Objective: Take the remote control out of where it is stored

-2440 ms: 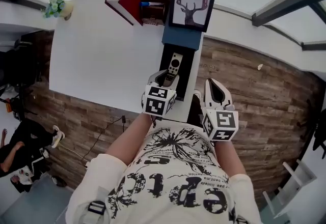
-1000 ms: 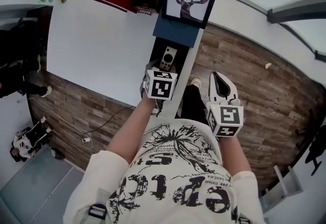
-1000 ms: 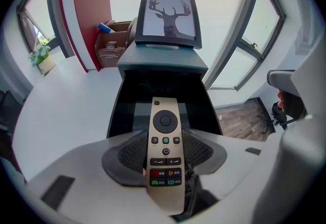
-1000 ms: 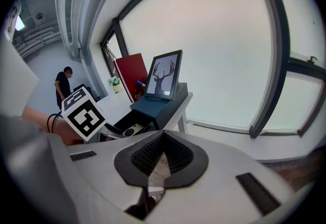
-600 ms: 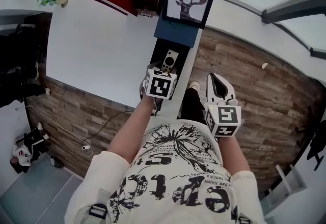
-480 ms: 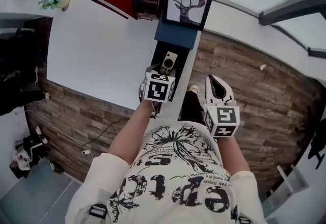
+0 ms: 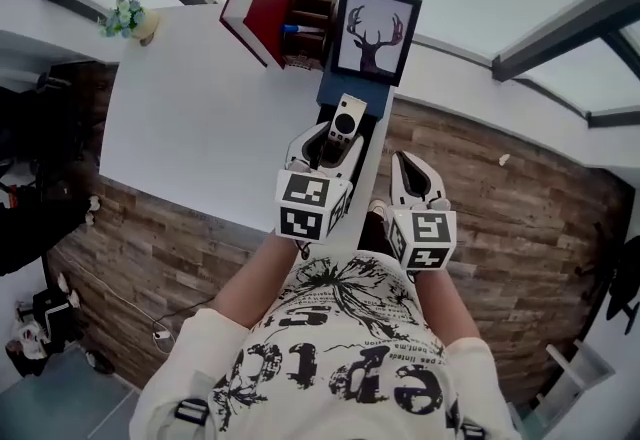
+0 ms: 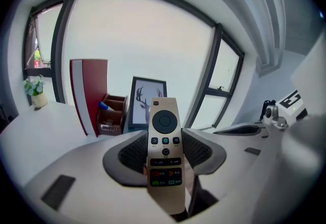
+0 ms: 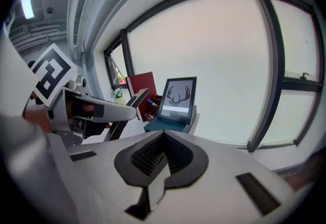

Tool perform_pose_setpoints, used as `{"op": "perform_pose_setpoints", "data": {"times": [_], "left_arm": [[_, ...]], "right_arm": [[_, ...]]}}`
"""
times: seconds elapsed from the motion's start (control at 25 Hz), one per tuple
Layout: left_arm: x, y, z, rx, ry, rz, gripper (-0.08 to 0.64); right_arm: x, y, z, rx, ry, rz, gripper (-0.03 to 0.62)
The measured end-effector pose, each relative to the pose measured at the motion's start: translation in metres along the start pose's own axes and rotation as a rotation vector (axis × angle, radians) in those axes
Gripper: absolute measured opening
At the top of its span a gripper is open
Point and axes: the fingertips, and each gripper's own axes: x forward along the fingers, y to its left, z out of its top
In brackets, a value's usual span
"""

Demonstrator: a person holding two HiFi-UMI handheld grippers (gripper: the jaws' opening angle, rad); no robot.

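Note:
The gold remote control (image 7: 346, 118) stands lengthwise between the jaws of my left gripper (image 7: 325, 144), which is shut on its lower end. The remote is lifted above the black drawer (image 7: 360, 154) that sticks out of the blue box (image 7: 352, 88). In the left gripper view the remote (image 8: 164, 136) points away from me, buttons facing up, with the dark pads of the left gripper (image 8: 165, 159) pressing on its sides. My right gripper (image 7: 408, 168) hangs beside the table's right edge, shut and holding nothing; in its own view the right gripper (image 9: 162, 152) shows pads that meet.
On the white table (image 7: 200, 118) stand a red book (image 7: 255, 6), a wooden pen holder (image 7: 308, 23) and a framed deer picture (image 7: 375, 33) at the back. A small potted plant (image 7: 125, 16) sits at the far left corner. Wood floor lies below.
The remote lay in the open drawer ahead of my left gripper; now the left gripper is shut on it and has lifted it up and forward. The right gripper has barely moved.

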Motion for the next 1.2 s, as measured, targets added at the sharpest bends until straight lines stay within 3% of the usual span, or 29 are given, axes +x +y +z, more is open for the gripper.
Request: {"op": "perform_pose_setpoints", "data": {"times": [0.2,0.56,0.84,1.2], "left_arm": [[-0.04,-0.004,0.053,0.017,-0.203,-0.044,0.218],[-0.114,0.013,0.128,0.087,-0.534,-0.041,0.218],[-0.141,0.018,0.137,0.168,-0.594,-0.04,0.218],[-0.144,0.036,0.125,0.151,-0.583,-0.06,0.218]], "right_arm": [[-0.013,0.007,0.033,-0.015,-0.096,-0.04,0.002],[-0.044,0.019,0.098,-0.05,-0.322,-0.141,0.002],[-0.062,0.033,0.119,-0.067,-0.417,-0.194,0.002],[-0.056,0.047,0.115,-0.092,-0.398,-0.212,0.002]]}}
